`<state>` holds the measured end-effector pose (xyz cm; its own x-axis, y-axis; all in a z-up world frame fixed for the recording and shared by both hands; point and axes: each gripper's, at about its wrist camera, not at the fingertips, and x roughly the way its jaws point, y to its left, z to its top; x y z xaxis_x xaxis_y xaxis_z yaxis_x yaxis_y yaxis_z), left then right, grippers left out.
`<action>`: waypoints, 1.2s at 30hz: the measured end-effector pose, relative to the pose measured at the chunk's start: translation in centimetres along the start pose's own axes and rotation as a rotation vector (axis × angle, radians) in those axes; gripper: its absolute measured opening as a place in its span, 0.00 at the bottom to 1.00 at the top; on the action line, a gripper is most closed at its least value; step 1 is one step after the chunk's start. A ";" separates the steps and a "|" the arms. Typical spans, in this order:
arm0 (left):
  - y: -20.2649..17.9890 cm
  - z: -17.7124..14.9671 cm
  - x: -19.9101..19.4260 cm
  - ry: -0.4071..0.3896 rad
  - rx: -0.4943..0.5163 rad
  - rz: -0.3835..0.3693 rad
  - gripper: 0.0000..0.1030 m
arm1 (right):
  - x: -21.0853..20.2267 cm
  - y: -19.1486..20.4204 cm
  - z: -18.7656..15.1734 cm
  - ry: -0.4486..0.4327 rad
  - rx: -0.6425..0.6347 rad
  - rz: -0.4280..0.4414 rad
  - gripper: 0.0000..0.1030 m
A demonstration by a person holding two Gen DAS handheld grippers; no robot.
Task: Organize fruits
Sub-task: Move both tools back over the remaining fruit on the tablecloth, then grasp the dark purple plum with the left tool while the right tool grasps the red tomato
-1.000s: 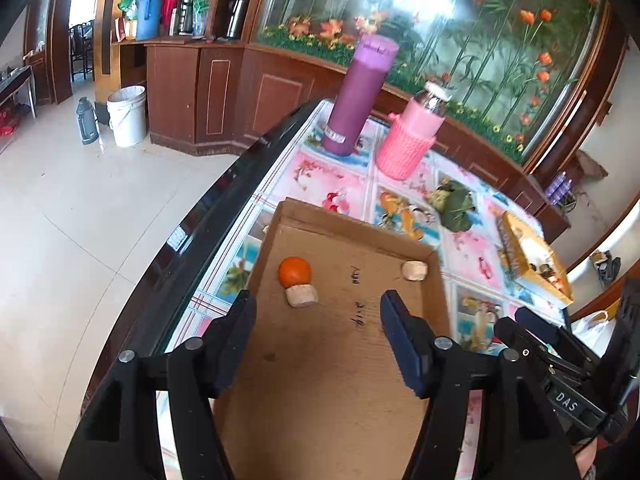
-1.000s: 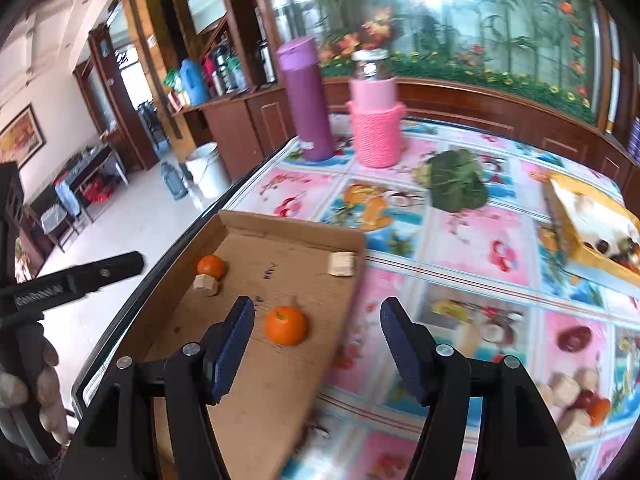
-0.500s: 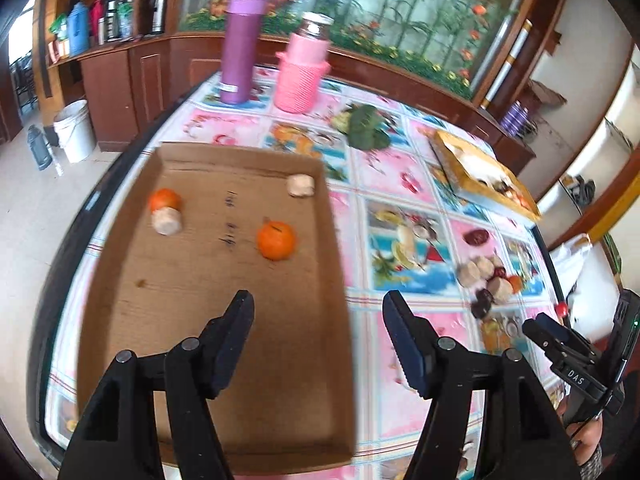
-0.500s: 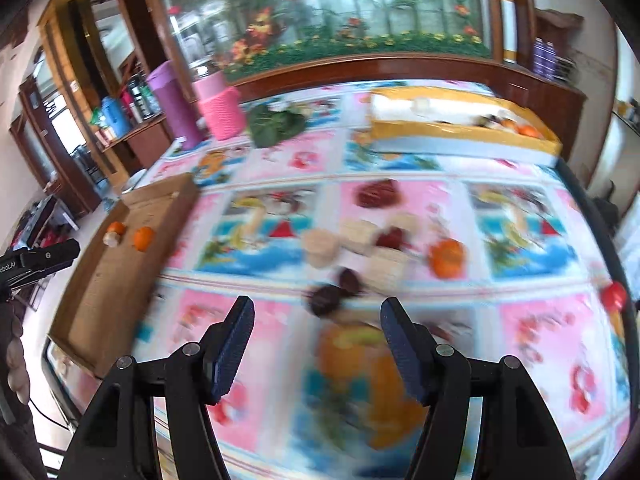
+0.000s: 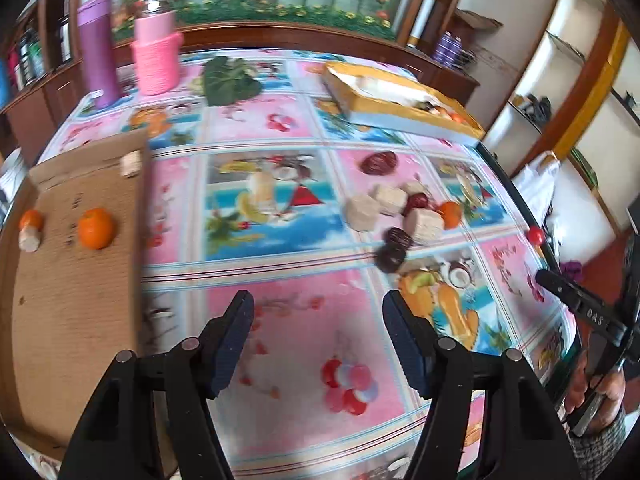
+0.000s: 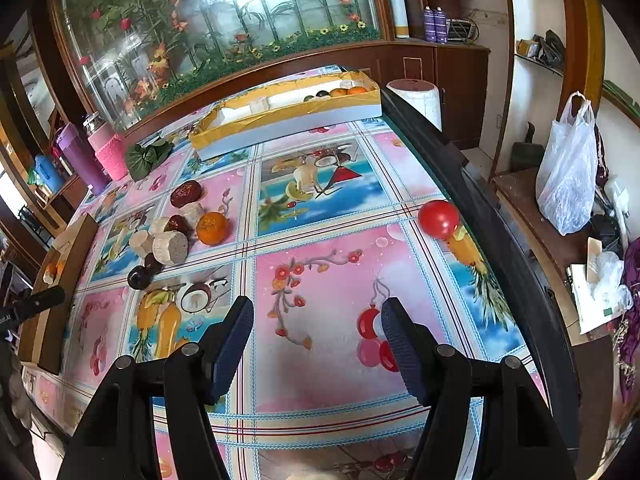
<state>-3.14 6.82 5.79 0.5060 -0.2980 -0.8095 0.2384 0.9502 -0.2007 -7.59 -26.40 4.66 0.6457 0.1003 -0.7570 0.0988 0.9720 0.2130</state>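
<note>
Fruit pile (image 5: 404, 216) lies ahead-right of my empty, spread left gripper (image 5: 318, 344); my right gripper (image 6: 316, 340), also spread, sits nearer the round red tomato (image 6: 439, 219)

The table cover (image 6: 320, 272) is a glossy, smooth plastic sheet with printed fruit pictures. The tray (image 5: 72, 288) on the left is brown corrugated cardboard, matt and a little rough. The oranges (image 5: 96, 228) have a shiny, finely dimpled skin, and the tomato (image 6: 439, 219) is smooth and glossy. The pale blocks (image 6: 170, 247) look dry and porous. The pink bottle (image 5: 155, 54) wears a knitted sleeve. The gripper fingers (image 6: 234, 344) have dark ribbed rubber pads on matt black plastic.
</note>
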 end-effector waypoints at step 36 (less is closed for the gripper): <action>-6.2 1.3 7.9 -0.007 0.222 -0.014 0.21 | 5.6 -7.0 5.1 -0.013 0.034 -0.152 0.47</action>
<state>0.48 -1.58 1.36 0.5066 -0.3122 -0.8037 0.4217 0.9028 -0.0849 -0.81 -33.71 2.08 0.6313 -0.0500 -0.7740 0.2211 0.9681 0.1177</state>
